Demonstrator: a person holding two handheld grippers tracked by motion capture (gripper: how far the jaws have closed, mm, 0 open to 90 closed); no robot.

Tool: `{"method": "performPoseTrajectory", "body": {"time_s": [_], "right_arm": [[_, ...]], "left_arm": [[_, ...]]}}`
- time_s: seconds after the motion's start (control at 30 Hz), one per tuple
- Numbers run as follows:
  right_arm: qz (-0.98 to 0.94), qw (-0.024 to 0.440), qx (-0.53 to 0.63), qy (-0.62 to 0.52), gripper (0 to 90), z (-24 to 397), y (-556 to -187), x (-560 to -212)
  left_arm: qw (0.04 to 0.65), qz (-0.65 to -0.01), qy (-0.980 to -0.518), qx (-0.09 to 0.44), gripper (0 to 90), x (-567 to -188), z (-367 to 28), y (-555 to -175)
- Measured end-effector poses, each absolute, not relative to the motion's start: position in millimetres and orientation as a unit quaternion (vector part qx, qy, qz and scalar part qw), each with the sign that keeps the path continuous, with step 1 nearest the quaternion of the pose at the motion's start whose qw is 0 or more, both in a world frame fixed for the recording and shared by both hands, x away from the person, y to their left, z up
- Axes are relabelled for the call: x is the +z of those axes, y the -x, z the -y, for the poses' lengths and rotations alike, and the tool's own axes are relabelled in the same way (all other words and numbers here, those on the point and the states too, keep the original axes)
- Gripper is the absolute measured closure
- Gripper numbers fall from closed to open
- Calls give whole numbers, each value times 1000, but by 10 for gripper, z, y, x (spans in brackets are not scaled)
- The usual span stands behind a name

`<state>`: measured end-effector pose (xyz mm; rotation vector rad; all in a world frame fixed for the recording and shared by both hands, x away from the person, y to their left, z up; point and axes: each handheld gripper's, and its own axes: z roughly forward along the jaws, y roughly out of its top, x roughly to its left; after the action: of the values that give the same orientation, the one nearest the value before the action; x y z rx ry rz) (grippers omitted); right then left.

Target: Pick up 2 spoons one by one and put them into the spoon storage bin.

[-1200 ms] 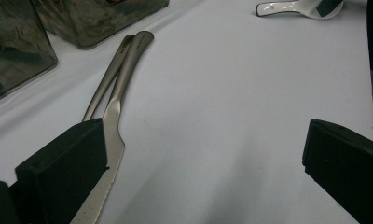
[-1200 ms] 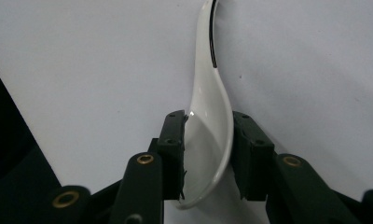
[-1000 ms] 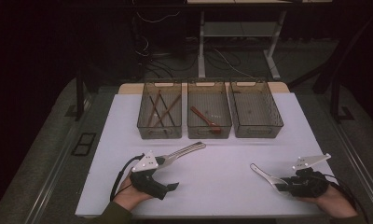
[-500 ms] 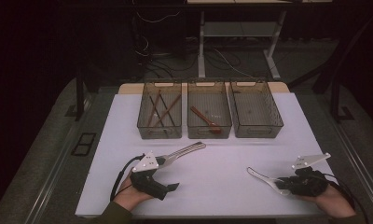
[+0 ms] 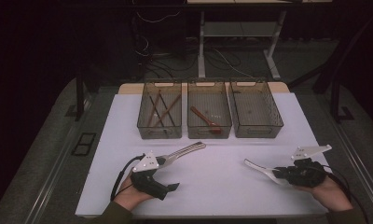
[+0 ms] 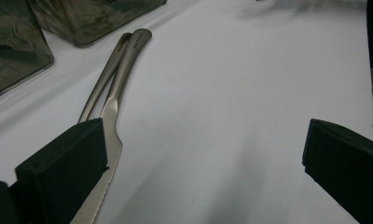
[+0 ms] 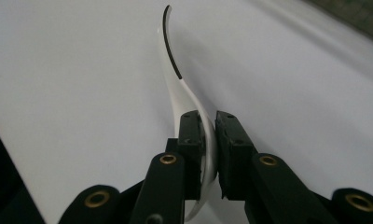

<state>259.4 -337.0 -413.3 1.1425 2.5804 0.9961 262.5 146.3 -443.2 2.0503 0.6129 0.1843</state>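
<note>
So the right gripper [image 7: 208, 135] has its two black jaws pinched on a white spoon [image 7: 182, 88], and they've just been closing in on it. In the right gripper view the spoon is thin, smooth and curved like an S, with a dark line along its upper edge, and it sits edge-on between the pads. From the high view the same right gripper [image 5: 280, 173] is low over the white table [image 5: 222, 196] near the front right, with the spoon [image 5: 259, 169] poking out to the left, tip toward the middle of the table.

Left gripper [image 5: 175, 156] is the opposite: jaws spread wide apart, chunky matte black blocks at both sides of the left gripper view. Lying on the table right by one jaw are a knife [image 6: 114, 116] with a serrated blade and a second metal handle [image 6: 100, 88] next to it, both brushed steel, handles nearly touching at the far ends. Can't tell whether the jaw actually touches the knife.

Farther back there are three smoky see-through plastic bins in a row. The left bin [image 5: 159, 133] has long thin brown sticks, the middle bin [image 5: 209, 133] a reddish spoon-shaped utensil [image 5: 204, 119], and the right bin [image 5: 257, 131] looks like it has nothing much I can make out.
</note>
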Motion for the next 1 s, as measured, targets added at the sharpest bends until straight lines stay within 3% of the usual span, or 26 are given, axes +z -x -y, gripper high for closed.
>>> {"method": "performPoseTrajectory", "body": {"time_s": [0.67, 1.0], "right_arm": [[-855, 118, 379, -335, 801, 2685, -3307, -3641], [-858, 150, 363, -332, 801, 2306, -3756, -3562]], "left_arm": [[478, -250, -839, 75, 0, -4429, -1478, -2626], [480, -251, -838, 72, 0, -4433, -1480, -2629]]}}
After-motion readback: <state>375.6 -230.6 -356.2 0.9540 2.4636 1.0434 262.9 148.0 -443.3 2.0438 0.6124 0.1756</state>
